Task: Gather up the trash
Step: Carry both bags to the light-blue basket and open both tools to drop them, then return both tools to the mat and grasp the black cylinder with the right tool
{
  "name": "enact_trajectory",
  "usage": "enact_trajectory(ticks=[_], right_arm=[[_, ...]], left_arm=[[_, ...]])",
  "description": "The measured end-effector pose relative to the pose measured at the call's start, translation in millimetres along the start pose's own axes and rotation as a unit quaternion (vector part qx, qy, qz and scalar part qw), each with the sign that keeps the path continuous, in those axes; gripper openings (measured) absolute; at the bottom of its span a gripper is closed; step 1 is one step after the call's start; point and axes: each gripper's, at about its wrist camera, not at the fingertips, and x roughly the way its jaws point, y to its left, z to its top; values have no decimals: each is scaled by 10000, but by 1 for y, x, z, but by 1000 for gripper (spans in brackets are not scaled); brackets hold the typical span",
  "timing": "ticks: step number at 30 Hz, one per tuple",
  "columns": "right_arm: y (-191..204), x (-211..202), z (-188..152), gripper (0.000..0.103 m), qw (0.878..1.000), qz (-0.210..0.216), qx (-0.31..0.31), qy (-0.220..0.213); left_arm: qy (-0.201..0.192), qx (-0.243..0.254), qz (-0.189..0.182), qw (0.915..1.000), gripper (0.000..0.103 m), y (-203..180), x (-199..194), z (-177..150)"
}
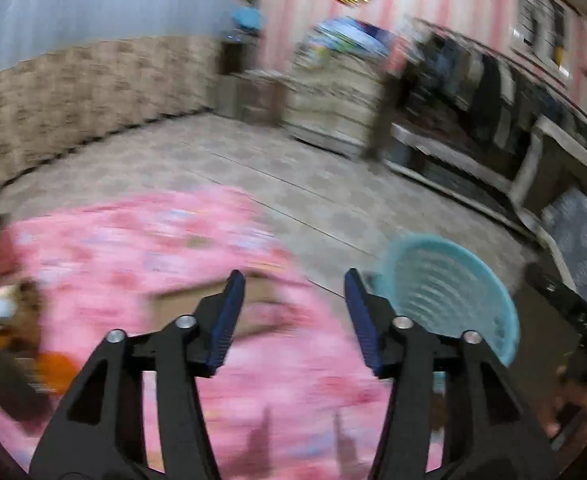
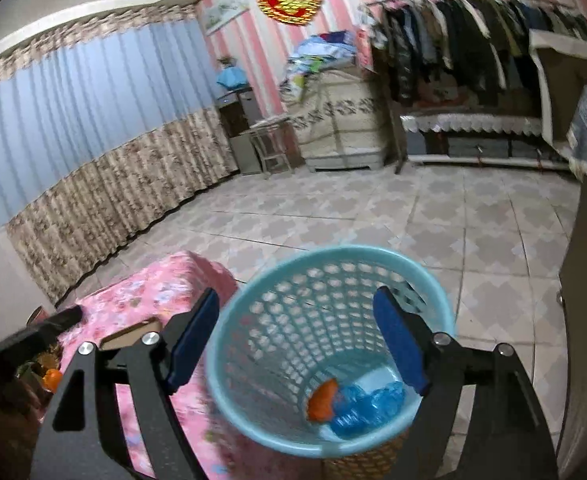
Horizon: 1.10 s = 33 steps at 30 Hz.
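The right gripper (image 2: pixel 295 340) hangs over the blue basket (image 2: pixel 253 300) with its jaws spread wide and nothing between them; the basket's mouth sits right under its fingers. In the bottom of the basket lie an orange scrap (image 2: pixel 322 400) and a crumpled blue wrapper (image 2: pixel 367 404), so some trash is already in. The left gripper (image 1: pixel 293 316) is over the table with the pink flowered cloth (image 1: pixel 133 240), jaws apart and empty too (its view is badly smeared, so small things there are hard to read). More litter seems to wait on the table: an orange piece (image 2: pixel 52 378) near the left edge, beside dark clutter I cannot identify, and a flat brown card or box lid (image 1: pixel 189 300) just ahead of the left fingers.

The main risk, as I judge it, is the basket. It stands just beside the table edge and looks light, so a finger clipping its rim could tip it and spill what is inside. On the table, a hurried grab may pinch the cloth along with the scrap and drag it. The flat card may also slide away instead of lifting.
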Motion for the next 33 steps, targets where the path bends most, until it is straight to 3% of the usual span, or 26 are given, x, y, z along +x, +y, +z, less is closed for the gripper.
enact_trajectory(ticks=[4, 6, 8, 11, 12, 15, 17, 19, 22, 26, 27, 28, 29, 33], right_arm=[[94, 0, 9, 79, 9964, 576, -623, 26], [147, -3, 5, 79, 9915, 1012, -823, 36], [218, -5, -10, 84, 9777, 1722, -1197, 145], [305, -3, -49, 94, 9499, 2516, -1836, 278], [339, 1, -71, 94, 9360, 2687, -2240, 396], [398, 13, -128, 94, 9033, 2855, -3119, 725], [416, 21, -156, 94, 8886, 2832, -3503, 864], [426, 29, -173, 94, 8846, 2580, -3771, 932], [426, 40, -180, 94, 8942, 2434, -3596, 1089], [429, 64, -183, 93, 8967, 2321, -3459, 1497], [429, 65, -184, 92, 8955, 2326, -3465, 1547], [429, 67, -185, 77, 8924, 2383, -3470, 1624], [430, 67, -187, 72, 8919, 2363, -3493, 1632], [425, 51, -173, 72, 8965, 2550, -3346, 1393]], left_arm=[[-416, -176, 954, 9944, 57, 105, -62, 6], [-545, -197, 1378, 9888, 67, 150, -91, 3], [-660, -315, 1891, 9792, 73, 201, -120, -9], [-340, -793, 2339, 9684, 74, 272, -141, -29], [-264, -1038, 2491, 9625, 74, 298, -144, -36], [-26, -1542, 2526, 9552, 73, 343, -144, -52], [109, -1691, 2518, 9528, 73, 358, -144, -60], [154, -1659, 2549, 9525, 74, 361, -142, -61], [273, -1658, 2343, 9575, 74, 356, -135, -70], [664, -1425, 2268, 9612, 74, 350, -116, -79], [768, -1372, 2234, 9620, 74, 348, -111, -80], [794, -1351, 2169, 9635, 74, 348, -109, -84], [784, -1314, 2105, 9655, 74, 345, -107, -84], [618, -989, 1988, 9731, 74, 326, -103, -77]])
